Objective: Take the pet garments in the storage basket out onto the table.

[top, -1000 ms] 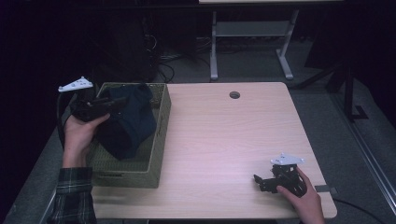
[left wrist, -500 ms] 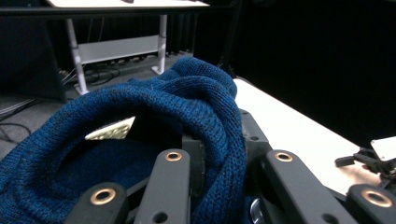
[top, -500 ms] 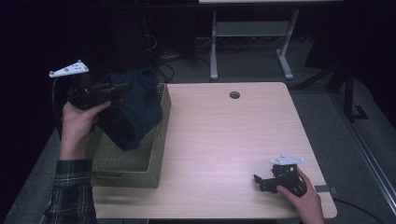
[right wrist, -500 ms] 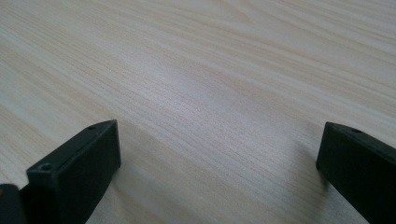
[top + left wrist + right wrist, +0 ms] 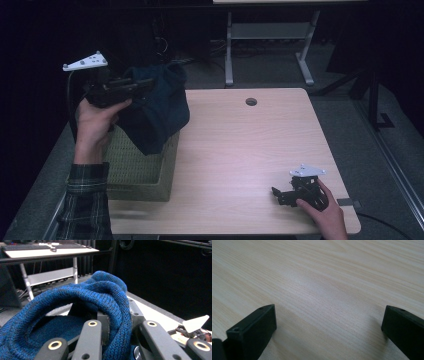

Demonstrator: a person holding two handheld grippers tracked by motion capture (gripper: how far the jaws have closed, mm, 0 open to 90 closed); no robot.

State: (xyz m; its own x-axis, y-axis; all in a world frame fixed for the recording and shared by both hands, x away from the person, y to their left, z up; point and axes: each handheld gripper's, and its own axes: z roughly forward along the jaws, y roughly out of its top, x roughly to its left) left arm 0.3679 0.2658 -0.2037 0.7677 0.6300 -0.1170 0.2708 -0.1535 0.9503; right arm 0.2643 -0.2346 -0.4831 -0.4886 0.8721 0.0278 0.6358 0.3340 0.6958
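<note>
At the left, your left claw (image 5: 142,85) is clamped on a dark blue knitted garment (image 5: 157,112), holding it up over the woven basket (image 5: 135,167) at the left edge of the surface (image 5: 240,145); the knit bunches between the jaws. At the near right, your right claw (image 5: 279,194) rests on the bare wood with its jaws spread wide and nothing between them.

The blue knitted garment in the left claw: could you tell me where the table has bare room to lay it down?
The wooden table is bare from the woven basket across to the right claw, and back to the round cable hole. The left edge is crowded: the basket sits there, and the blue knitted garment hangs over it from the left claw.
</note>
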